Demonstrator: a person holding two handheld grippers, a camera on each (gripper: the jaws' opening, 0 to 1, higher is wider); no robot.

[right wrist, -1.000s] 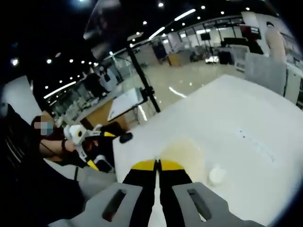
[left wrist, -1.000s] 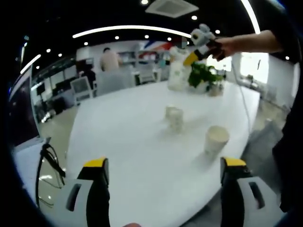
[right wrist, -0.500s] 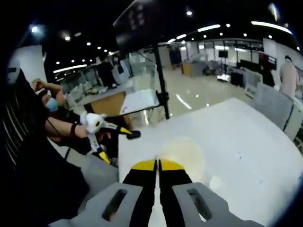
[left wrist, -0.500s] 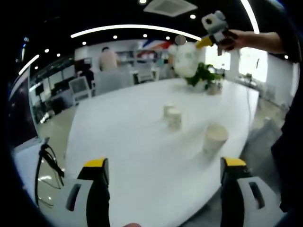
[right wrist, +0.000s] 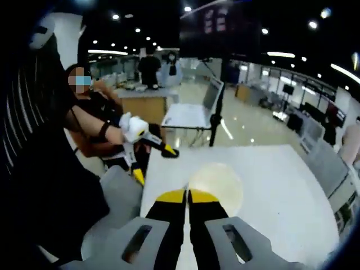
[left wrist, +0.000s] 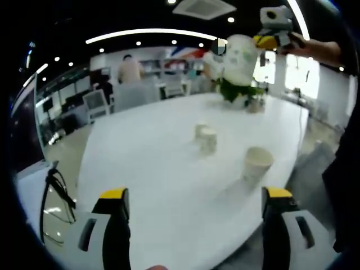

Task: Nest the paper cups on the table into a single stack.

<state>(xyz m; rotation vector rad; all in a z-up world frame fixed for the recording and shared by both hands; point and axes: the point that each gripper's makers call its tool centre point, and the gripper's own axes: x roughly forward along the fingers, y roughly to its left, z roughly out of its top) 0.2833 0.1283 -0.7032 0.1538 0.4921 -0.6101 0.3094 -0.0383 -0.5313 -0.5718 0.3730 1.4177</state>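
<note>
The white table (left wrist: 157, 169) spreads wide before your left gripper (left wrist: 194, 205), whose yellow-tipped jaws stand far apart with nothing between them, low at the near edge. In the right gripper view the same table (right wrist: 270, 191) runs off to the right, and a person in a dark striped top (right wrist: 39, 169) stands at the left. A potted green plant (left wrist: 239, 93) sits at the far right end of the table.

Your right gripper (left wrist: 270, 36) hangs high above that far end, and its jaws pinch the rim of a lifted paper cup (left wrist: 239, 56), which is well clear of the tabletop. In the right gripper view the jaws (right wrist: 188, 197) are pressed together on that cup (right wrist: 216, 185), whose round open mouth faces the camera just beyond the tips. Your left gripper (right wrist: 147, 147) shows there too, held out at the table's near left corner.

On the table, one single cup (left wrist: 257, 164) stands upright near the right edge. Two smaller-looking cups (left wrist: 205, 136) stand just beside each other farther off, near the middle, well apart from the single one.
</note>
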